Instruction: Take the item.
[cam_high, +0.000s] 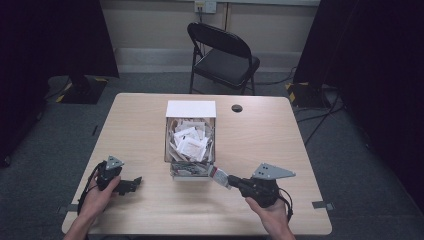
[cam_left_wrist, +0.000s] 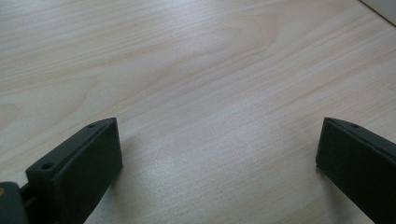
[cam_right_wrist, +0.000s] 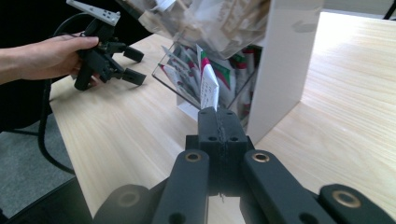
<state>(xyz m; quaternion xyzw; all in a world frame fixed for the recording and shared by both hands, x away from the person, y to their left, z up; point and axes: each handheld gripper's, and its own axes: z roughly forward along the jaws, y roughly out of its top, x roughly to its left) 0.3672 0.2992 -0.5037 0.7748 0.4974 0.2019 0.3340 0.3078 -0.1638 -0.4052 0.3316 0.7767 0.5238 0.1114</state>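
A white box (cam_high: 190, 108) stands mid-table, full of small paper sachets (cam_high: 190, 141), with a clear front compartment (cam_high: 190, 170) holding more. My right gripper (cam_high: 220, 177) is shut on one sachet (cam_right_wrist: 208, 86), white with red and green print, just at the box's front right corner (cam_right_wrist: 275, 70). My left gripper (cam_high: 135, 183) rests open on the table at the front left, well apart from the box. In the left gripper view its fingers (cam_left_wrist: 79, 163) stand wide apart over bare wood with nothing between them.
The light wood table (cam_high: 260, 140) has a cable hole (cam_high: 237, 108) behind the box. A black folding chair (cam_high: 225, 55) stands beyond the far edge. Dark curtains hang at both sides. A stand base (cam_high: 82, 90) sits on the floor at far left.
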